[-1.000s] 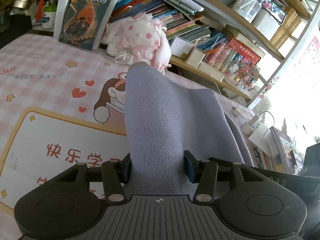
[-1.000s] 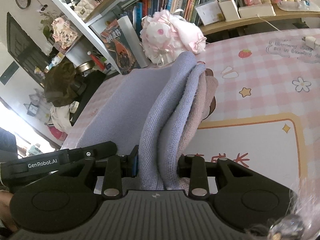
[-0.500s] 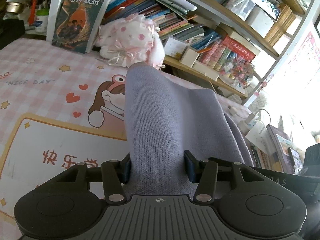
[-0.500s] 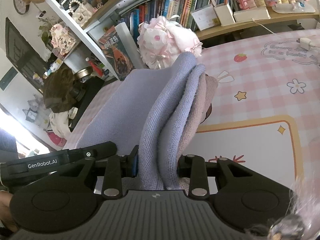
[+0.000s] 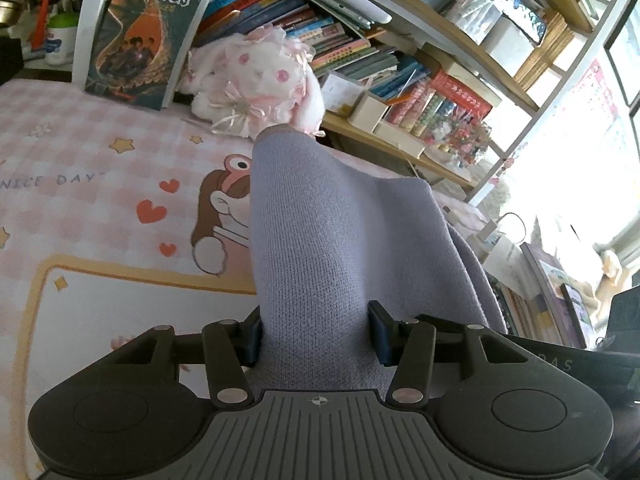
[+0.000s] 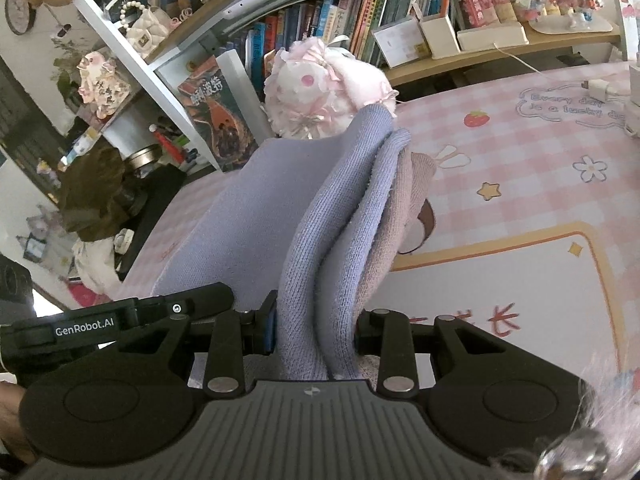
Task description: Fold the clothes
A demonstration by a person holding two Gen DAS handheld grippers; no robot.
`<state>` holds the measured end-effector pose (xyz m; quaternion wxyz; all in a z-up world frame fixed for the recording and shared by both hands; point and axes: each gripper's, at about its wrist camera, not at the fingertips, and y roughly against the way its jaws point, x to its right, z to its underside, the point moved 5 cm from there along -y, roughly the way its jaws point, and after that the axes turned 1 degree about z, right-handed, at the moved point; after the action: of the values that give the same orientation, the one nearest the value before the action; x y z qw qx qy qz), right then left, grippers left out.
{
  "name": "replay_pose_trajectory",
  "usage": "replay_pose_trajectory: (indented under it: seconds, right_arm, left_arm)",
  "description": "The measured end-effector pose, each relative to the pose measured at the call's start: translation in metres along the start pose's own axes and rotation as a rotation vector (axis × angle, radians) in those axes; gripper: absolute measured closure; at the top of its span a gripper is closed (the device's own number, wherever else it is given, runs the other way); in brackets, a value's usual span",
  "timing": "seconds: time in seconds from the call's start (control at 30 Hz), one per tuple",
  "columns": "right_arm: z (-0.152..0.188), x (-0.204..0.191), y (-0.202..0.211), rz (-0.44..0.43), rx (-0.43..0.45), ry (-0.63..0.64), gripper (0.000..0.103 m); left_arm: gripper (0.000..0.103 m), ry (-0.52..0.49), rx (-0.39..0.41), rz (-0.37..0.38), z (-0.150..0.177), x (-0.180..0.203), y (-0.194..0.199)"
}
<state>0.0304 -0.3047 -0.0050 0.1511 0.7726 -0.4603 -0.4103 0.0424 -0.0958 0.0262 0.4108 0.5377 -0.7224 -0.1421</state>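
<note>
A lavender knitted garment (image 5: pixel 320 240) hangs stretched between both grippers above a pink checked desk mat (image 5: pixel 92 176). My left gripper (image 5: pixel 314 330) is shut on a broad band of its fabric, which rises away from the pads toward the shelves. In the right wrist view the same garment (image 6: pixel 344 216) is bunched into several thick folds, and my right gripper (image 6: pixel 314 330) is shut on that bundle. A flat sheet of the cloth spans off to the left toward the other gripper's black body (image 6: pixel 120 320).
A pink-and-white plush toy (image 5: pixel 256 88) and a leaning book (image 5: pixel 148 32) stand at the back of the desk under crowded bookshelves (image 5: pixel 400 60). A charger and cable (image 6: pixel 600 88) lie at the mat's far right. A white panel with an orange border (image 6: pixel 520 292) fills the near mat.
Both grippers have shifted across the desk together with the garment still held; the plush toy and book appear nearer and more central. The grips look unchanged.
</note>
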Motion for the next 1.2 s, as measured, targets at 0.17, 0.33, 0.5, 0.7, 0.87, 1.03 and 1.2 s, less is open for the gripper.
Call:
replay_pose_trajectory:
  seconds: [0.17,0.33,0.5,0.7,0.87,1.03,1.2]
  right_arm:
    - [0.006,-0.03,-0.011,0.036,0.016,-0.012,0.073]
    - [0.014,-0.059,-0.024,0.072,0.03,-0.014,0.073]
    - [0.021,-0.083,-0.037,0.103,0.047,-0.029,0.073]
    - [0.028,-0.107,-0.053,0.122,0.052,-0.032,0.073]
    - [0.028,-0.122,-0.067,0.122,0.043,-0.016,0.073]
    - [0.019,-0.131,-0.087,0.105,0.026,0.025,0.073]
    - [-0.001,-0.131,-0.116,0.067,0.012,0.066,0.073]
  left_arm:
    - [0.053,-0.012,-0.019,0.036,-0.007,-0.028,0.011]
    - [0.053,-0.021,-0.037,0.072,-0.014,-0.055,0.02]
    - [0.053,-0.037,-0.053,0.098,-0.02,-0.08,0.028]
    - [0.053,-0.033,-0.062,0.115,-0.024,-0.107,0.035]
    - [0.053,-0.017,-0.055,0.116,-0.03,-0.127,0.037]
    - [0.053,0.013,-0.035,0.105,-0.042,-0.145,0.032]
    - [0.053,0.022,0.001,0.082,-0.063,-0.161,0.017]
